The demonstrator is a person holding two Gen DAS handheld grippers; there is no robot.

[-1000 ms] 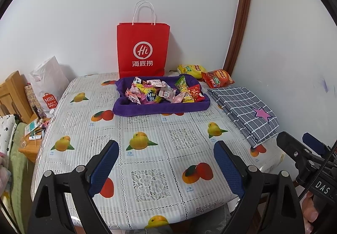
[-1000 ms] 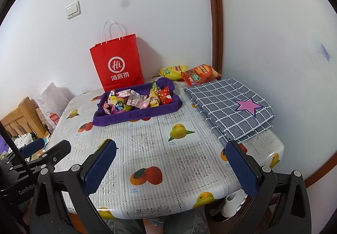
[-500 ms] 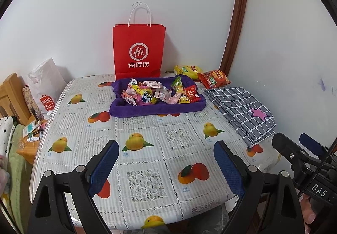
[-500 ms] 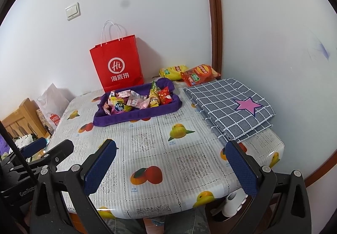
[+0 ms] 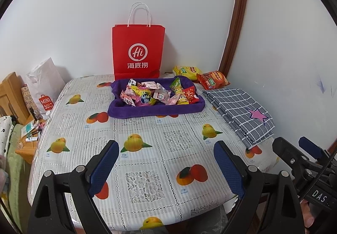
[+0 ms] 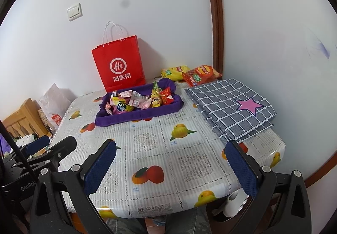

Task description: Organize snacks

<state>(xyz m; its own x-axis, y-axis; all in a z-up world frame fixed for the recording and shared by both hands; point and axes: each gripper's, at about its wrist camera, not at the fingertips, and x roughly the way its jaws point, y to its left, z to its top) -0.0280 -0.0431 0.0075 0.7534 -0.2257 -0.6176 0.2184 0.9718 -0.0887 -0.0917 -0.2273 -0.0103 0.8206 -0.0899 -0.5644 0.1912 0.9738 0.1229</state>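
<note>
Two grippers, left gripper (image 5: 166, 165) and right gripper (image 6: 170, 165), jaws spread wide and empty, above near table edge (image 5: 147, 187); snacks (image 5: 155, 94) heaped in purple tray (image 5: 155, 109) well beyond.

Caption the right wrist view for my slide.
Open right tongs hover over the fruit-print table, facing a purple tray of snacks.

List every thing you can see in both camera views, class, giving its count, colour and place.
paper carrier bag: one, red, against the back wall.
soft tray of wrapped snacks: one, purple, before the bag.
crisp packets: two, yellow and orange, back right corner.
folded checked cloth: one, grey with pink star, right edge.
fruit-print tablecloth: one, white.
plastic shop bag: one, white, left of table.
left gripper: open, empty.
right gripper: open, empty.
</note>
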